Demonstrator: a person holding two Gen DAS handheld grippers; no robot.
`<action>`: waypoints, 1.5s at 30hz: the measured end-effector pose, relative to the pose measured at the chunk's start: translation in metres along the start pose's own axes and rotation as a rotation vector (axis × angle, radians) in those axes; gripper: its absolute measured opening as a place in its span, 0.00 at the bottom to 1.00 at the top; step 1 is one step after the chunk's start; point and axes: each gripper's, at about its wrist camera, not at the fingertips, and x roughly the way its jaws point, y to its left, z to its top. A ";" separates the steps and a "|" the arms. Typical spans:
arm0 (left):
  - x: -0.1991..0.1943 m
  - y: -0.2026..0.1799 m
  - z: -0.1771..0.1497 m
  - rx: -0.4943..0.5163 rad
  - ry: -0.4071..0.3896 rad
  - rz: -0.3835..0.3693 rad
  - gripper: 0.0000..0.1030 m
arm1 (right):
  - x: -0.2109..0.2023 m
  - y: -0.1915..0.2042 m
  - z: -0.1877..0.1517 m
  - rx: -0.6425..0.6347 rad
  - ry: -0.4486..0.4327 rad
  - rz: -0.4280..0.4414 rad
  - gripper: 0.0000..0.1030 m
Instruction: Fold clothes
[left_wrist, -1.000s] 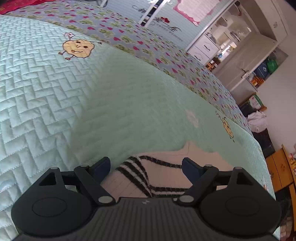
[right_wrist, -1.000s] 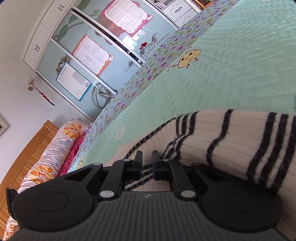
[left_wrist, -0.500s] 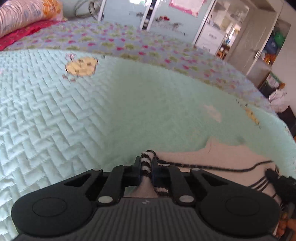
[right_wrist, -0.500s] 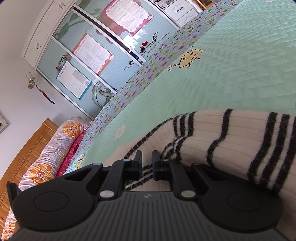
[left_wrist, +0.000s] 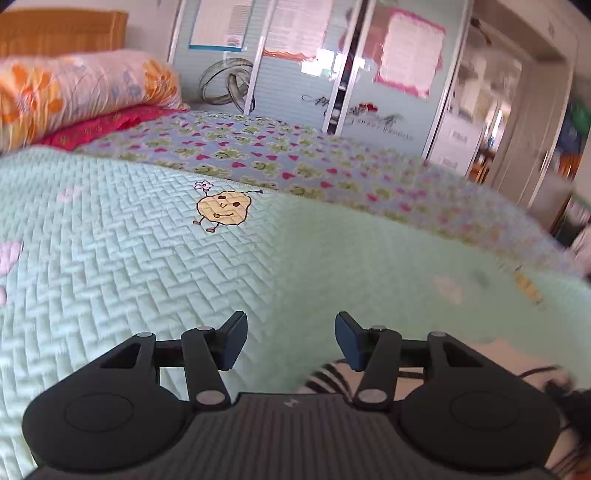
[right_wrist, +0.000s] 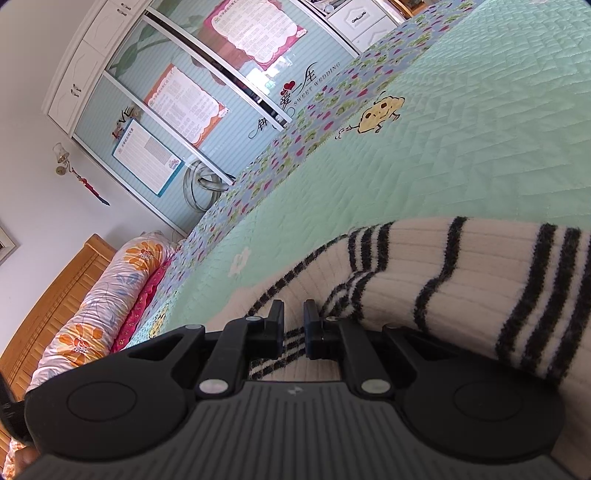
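A cream sweater with black stripes (right_wrist: 461, 280) lies on the green quilted bedspread (right_wrist: 480, 140). My right gripper (right_wrist: 293, 325) is shut on a striped edge of the sweater, low against the bed. My left gripper (left_wrist: 290, 339) is open and empty above the bedspread (left_wrist: 147, 266). Only a small striped piece of the sweater (left_wrist: 328, 376) shows under its right finger, at the lower right of the left wrist view.
A floral pillow (left_wrist: 74, 88) and a red cloth lie at the head of the bed by a wooden headboard (right_wrist: 48, 295). A wardrobe with sliding doors and posters (left_wrist: 332, 74) stands beyond the bed. A frog-patterned border (left_wrist: 277, 155) edges the quilt.
My left gripper closed on the striped edge half a second ago; now it has opened, let go and swung up and left. My right gripper stays shut on the sweater.
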 end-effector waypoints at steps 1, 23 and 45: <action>-0.008 0.003 -0.005 -0.054 0.034 -0.103 0.54 | 0.000 0.000 0.000 0.000 0.000 0.000 0.10; -0.170 0.061 -0.078 -0.341 -0.043 0.027 0.60 | 0.001 -0.002 0.002 -0.007 0.008 0.000 0.10; -0.291 -0.044 -0.238 -0.140 0.062 0.130 0.69 | -0.227 0.149 -0.161 -0.529 0.248 0.031 0.48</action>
